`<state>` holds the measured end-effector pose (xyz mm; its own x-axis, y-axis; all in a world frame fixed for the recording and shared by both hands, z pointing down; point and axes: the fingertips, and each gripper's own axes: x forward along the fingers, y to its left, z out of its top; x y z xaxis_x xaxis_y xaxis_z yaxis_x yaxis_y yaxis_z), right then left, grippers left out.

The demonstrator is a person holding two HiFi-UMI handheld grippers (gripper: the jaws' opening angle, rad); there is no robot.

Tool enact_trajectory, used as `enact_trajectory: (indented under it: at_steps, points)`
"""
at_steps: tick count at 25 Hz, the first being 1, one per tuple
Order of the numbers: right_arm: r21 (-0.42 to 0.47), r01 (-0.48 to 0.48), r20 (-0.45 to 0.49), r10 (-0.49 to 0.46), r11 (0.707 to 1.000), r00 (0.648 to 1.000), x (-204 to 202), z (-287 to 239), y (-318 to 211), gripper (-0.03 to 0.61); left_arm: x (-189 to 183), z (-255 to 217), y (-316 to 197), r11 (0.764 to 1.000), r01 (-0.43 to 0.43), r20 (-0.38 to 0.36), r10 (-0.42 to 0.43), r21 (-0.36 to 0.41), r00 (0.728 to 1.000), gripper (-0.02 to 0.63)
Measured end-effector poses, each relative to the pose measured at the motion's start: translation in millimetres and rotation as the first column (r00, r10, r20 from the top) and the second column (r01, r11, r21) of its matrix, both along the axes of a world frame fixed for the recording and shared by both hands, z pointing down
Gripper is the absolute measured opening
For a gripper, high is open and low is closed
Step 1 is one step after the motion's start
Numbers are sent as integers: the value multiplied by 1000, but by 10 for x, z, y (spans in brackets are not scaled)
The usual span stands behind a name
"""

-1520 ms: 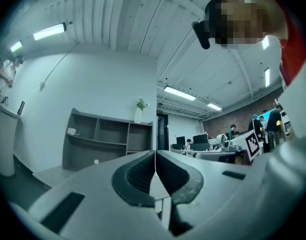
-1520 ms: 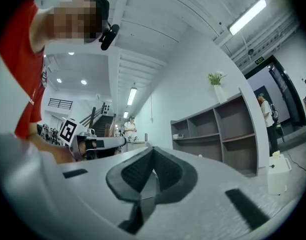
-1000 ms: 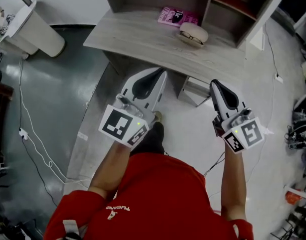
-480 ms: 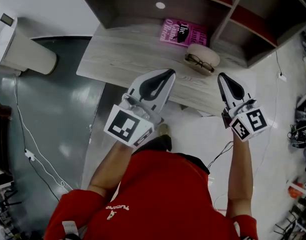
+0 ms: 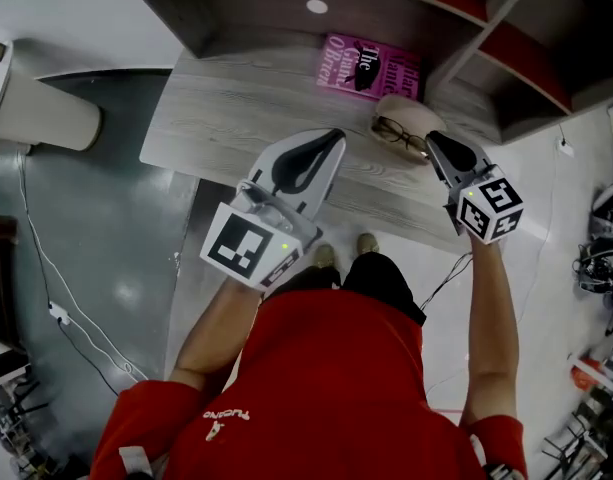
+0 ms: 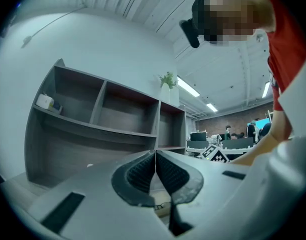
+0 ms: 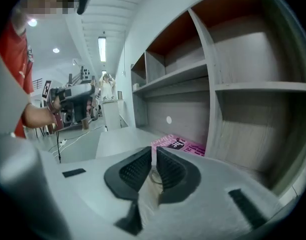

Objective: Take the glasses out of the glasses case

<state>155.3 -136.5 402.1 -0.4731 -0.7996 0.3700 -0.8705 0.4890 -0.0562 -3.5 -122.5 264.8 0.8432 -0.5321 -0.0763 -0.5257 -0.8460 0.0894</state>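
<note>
Head view: a pale, rounded oval glasses case (image 5: 414, 111) is seen on a grey wood-grain desk (image 5: 236, 108). Thin dark-framed glasses (image 5: 398, 134) lie at its near side; inside or on top can't be told. A glossy pink book (image 5: 371, 66) is laid just behind the case. The left gripper (image 5: 335, 137) is held left of the case, the right gripper (image 5: 433, 141) just beside its near-right edge.

Left gripper view: ribbed dark pads are pressed together w/ nothing between. The case is mostly hidden below them.

Right gripper view: jaws are opening, w/ a slim gap and nothing pinched. 1 lens is glimpsed thru the gap; the rest of the case is cut off.
</note>
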Motion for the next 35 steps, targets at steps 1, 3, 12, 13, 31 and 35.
enact_trajectory:
  at_steps: [1, 3, 12, 13, 31, 35]
  points:
    - [-20, 12, -3, -12, 1000, 1000, 19, 76, -50, 37, 2, 14, -33, 1000, 8, 4, -8, -1, 1000, 12]
    - [-62, 43, -8, -43, 997, 999, 46, 226, -147, 49, 6, 44, -105, 1000, 31, 14, -31, -3, 999, 12]
    - [-286, 223, -69, -253, 932, 965, -37, 883, -393, 145, 133, 128, -354, 993, 113, 41, -113, -17, 993, 12]
    - [-304, 236, -76, -271, 923, 960, -44, 940, -408, 151, 149, 147, -371, 993, 119, 44, -118, -20, 992, 12]
    - [-586, 283, -155, -448, 759, 881, -29, 1608, -366, 184, 192, 288, -469, 983, 178, 73, -175, -41, 982, 12]
    - [-606, 284, -170, -469, 744, 867, -79, 1646, -332, 173, 169, 320, -439, 982, 180, 77, -176, -54, 981, 12]
